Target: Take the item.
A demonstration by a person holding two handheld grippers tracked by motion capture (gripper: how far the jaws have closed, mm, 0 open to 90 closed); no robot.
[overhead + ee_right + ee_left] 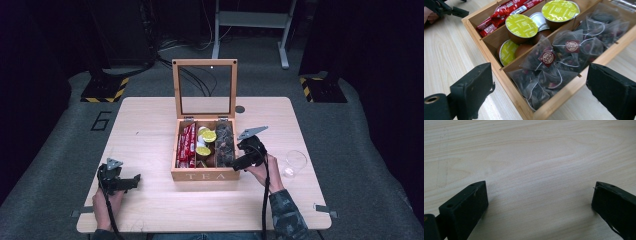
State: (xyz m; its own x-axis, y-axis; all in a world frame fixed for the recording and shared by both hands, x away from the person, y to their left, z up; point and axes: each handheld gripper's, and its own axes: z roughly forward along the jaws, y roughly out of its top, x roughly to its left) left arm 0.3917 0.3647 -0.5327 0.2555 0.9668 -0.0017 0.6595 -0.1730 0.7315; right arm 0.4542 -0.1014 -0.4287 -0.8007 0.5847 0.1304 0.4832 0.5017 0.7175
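Left tongs: wide, empty, near the worktop's front-left corner; no risk.
Tea box: centre, lid up.
Right tongs: wide, over the box's front-right corner; could snag several tea bags by their strings.
Glass: right edge; an elbow could tip it.

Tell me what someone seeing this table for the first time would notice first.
Most likely the wooden tea box at the middle of the table, its glass lid standing open. Its three compartments hold red sachets on one side, green-lidded capsules in the middle, and dark pyramid tea bags on the other. The right tool, jaws open, sits at the box's front right corner, and a clear glass lies beyond it.
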